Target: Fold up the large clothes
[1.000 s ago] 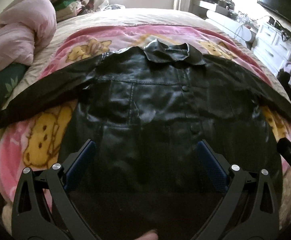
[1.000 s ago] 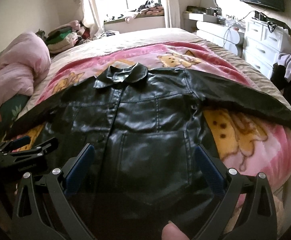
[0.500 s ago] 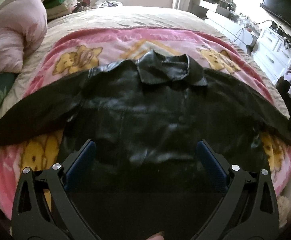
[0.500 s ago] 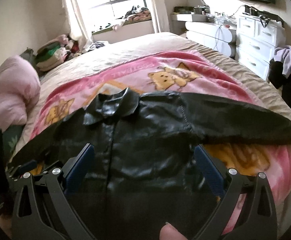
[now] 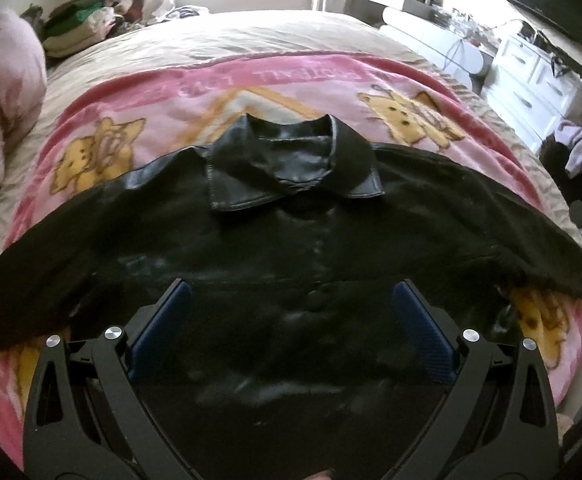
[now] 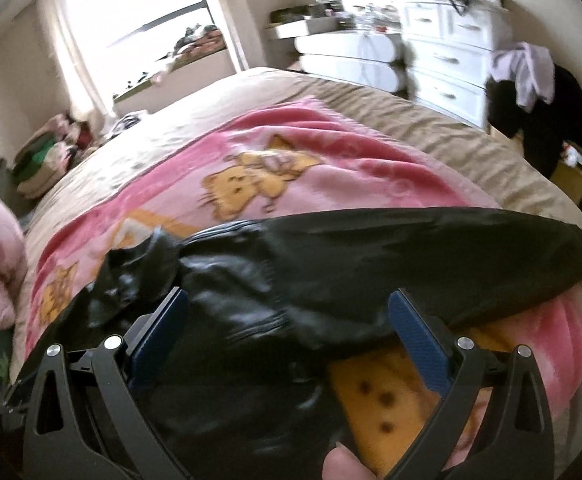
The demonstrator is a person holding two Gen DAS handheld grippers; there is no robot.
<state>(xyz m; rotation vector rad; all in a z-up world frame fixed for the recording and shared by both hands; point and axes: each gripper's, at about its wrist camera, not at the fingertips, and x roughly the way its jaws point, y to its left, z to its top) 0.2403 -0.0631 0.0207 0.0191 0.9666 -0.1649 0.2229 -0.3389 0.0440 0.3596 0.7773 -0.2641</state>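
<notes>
Both grippers have been raised; black leather jacket (image 5: 291, 256) lies collar toward 12 o'clock, sleeves spread 9-to-3, left gripper (image 5: 289, 322) and right gripper (image 6: 287, 322) jaws released.

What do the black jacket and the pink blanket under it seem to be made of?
Black jacket: probably leather or faux leather. It looks smooth and glossy, with light glinting off the collar and front panel; which of the two cannot be told.
Pink blanket: likely plush fleece. It looks matte and fuzzy, with soft folds and a printed cartoon pattern.
</notes>
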